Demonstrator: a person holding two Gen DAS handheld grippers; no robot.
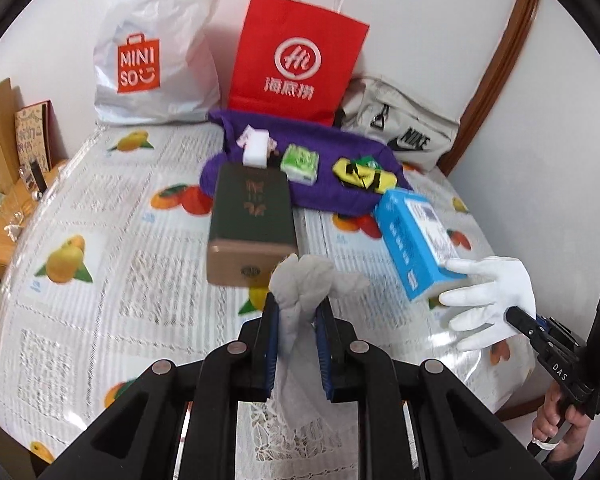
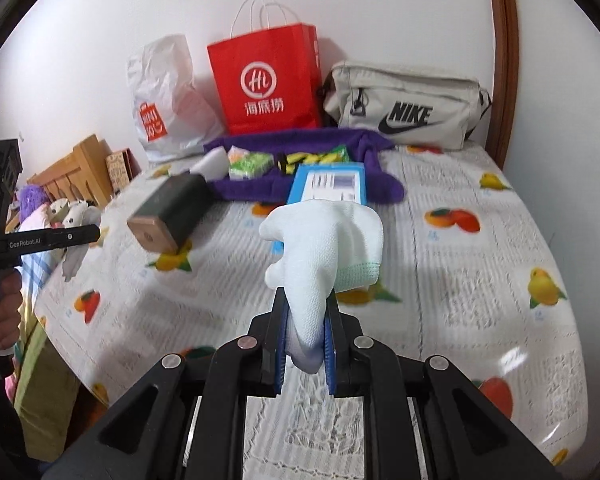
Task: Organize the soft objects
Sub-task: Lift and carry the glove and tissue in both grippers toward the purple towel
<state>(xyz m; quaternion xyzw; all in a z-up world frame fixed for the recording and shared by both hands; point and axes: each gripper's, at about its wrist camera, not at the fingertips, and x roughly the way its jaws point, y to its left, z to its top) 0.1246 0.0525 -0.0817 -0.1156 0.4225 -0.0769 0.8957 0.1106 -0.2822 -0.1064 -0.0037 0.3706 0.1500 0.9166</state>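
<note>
two grippers, each pinching a soft thing above the table

the left gripper (image 1: 296, 312) has its blue-padded jaws pressed onto a crumpled grey cloth (image 1: 304, 284), limp and wrinkled, bunched into a knot above the pads and trailing down between them. the right gripper (image 2: 306, 328) pinches a white knitted glove (image 2: 328, 240) by its lower part; the knit is fine and pebbled, the cuff edged in pale green, the fingers drooping to the left. both soft things hang clear of the table, over its near edge.

the table (image 1: 100, 280) is covered with a glossy plastic cloth printed with oranges, persimmons and grey text blocks, with a lace pattern at the near edge. a dark green box (image 1: 252, 216) with a tan end and a blue carton (image 1: 416, 240) appear blurred beyond the grippers. along the far edge a purple fleece cloth (image 1: 324, 196) carries a white foam block (image 1: 256, 150), a green tissue pack (image 1: 300, 164) and a yellow-and-black item (image 1: 364, 176). behind it, against the white wall, stand a white plastic bag (image 1: 152, 64), a stiff red paper bag (image 1: 296, 60) and a beige fabric bag (image 1: 400, 128). wooden furniture sits at the left.
</note>
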